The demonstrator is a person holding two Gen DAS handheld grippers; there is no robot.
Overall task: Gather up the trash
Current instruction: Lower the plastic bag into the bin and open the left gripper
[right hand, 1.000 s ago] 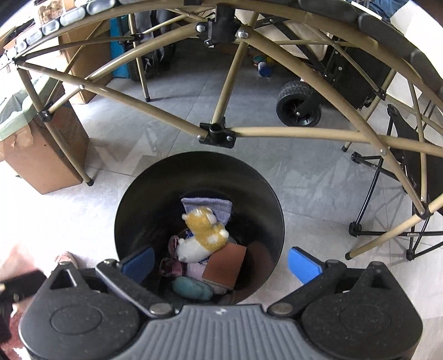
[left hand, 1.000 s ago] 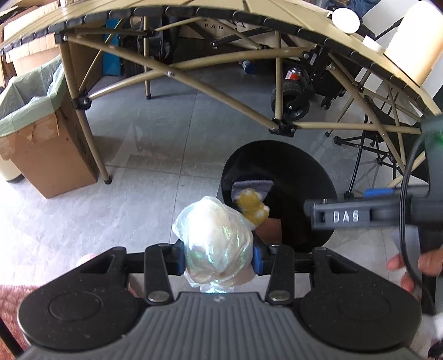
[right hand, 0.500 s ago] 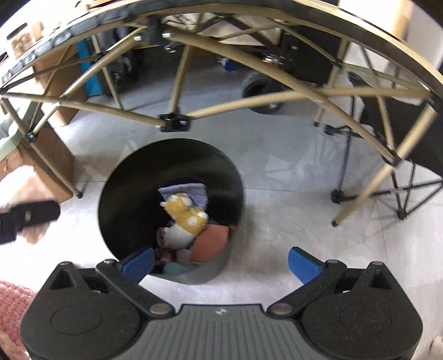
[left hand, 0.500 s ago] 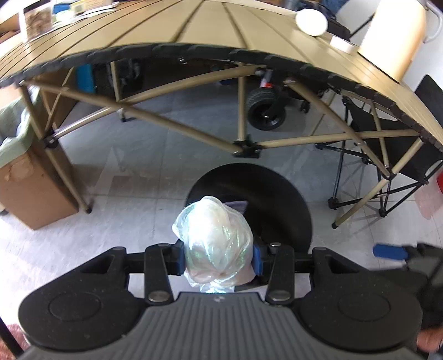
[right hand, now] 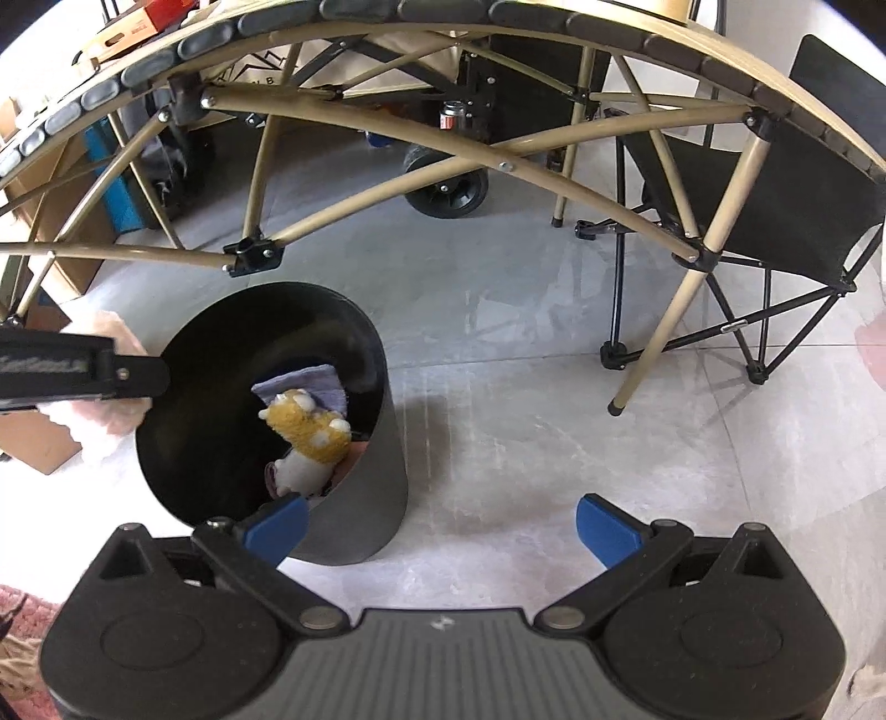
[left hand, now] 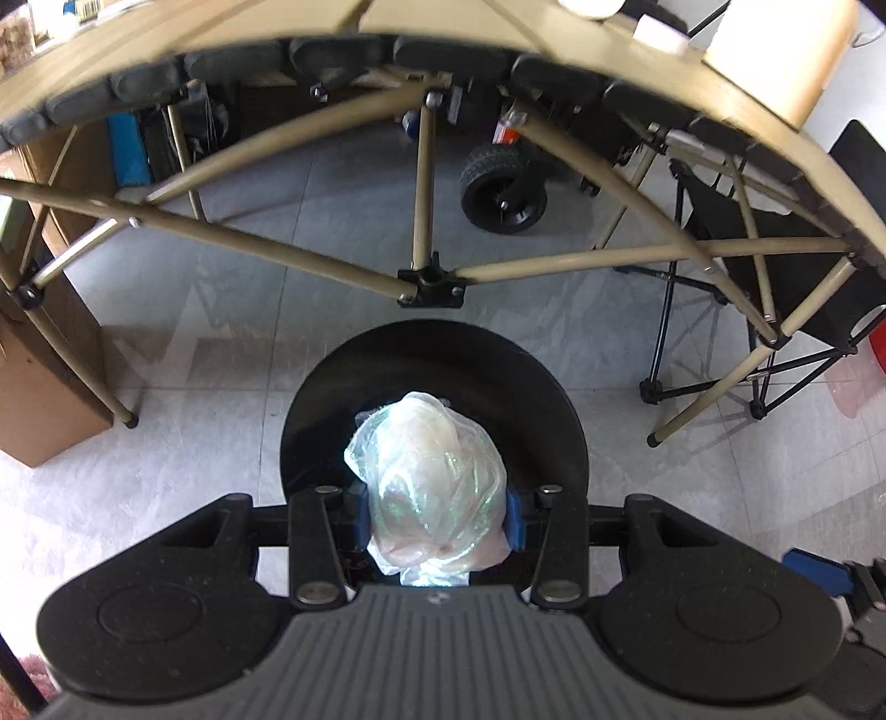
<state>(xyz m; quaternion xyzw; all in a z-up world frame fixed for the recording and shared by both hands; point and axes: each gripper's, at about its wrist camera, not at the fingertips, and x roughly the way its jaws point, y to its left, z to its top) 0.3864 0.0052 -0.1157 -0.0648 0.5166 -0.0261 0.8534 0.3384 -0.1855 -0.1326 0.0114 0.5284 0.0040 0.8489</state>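
A tan folding table (left hand: 454,33) arches across the top of both views, from nine o'clock over twelve to three, its crossed legs (right hand: 354,199) standing on the grey tiled floor (right hand: 498,343). At two o'clock in the right wrist view sits a black camp chair (right hand: 786,188). The black trash bin (right hand: 360,487) stands at eight o'clock there, holding a yellow-and-white plush toy (right hand: 310,437) and a purple cloth (right hand: 310,382). The left gripper (left hand: 437,520) pinches a crumpled clear plastic bag (left hand: 432,487) between its blue pads, directly over the bin's mouth at six o'clock. The right gripper (right hand: 443,526) is spread wide and empty, beside the bin
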